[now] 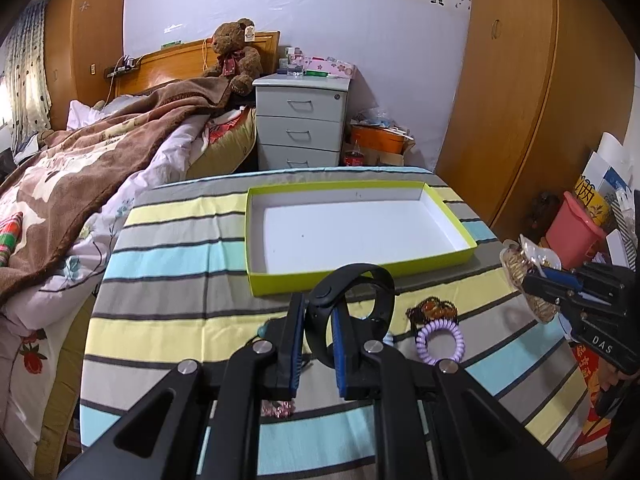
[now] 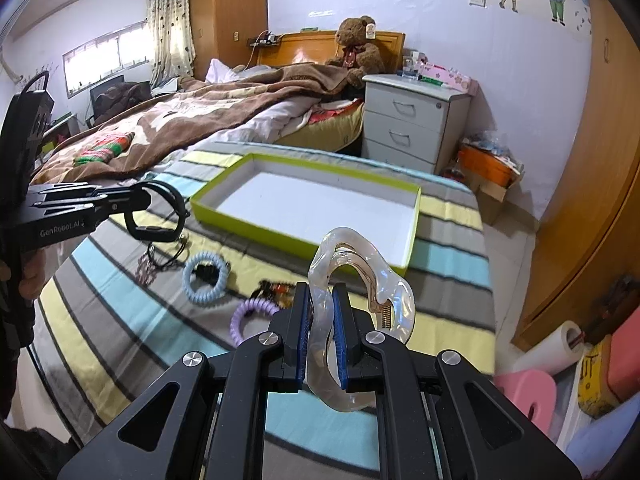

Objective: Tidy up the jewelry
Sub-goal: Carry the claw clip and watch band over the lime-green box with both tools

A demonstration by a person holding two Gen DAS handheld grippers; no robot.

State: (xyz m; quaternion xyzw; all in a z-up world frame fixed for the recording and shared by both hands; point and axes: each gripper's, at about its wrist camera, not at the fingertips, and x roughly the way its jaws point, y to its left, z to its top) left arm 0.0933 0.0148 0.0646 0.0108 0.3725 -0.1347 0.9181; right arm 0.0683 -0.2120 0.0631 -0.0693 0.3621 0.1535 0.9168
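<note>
Black wristband (image 1: pixel 352 312) clamped in left gripper (image 1: pixel 316 344), above striped table (image 1: pixel 160 280) — clear hair claw (image 2: pixel 352 312) pinched in right gripper (image 2: pixel 322 344). Green-rimmed tray (image 1: pixel 360 276) just beyond; purple coil tie (image 1: pixel 440 340) on cloth.

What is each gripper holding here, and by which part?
The left gripper pinches the black wristband by its strap, near the button. The right gripper clamps the clear hair claw on one side.
</note>
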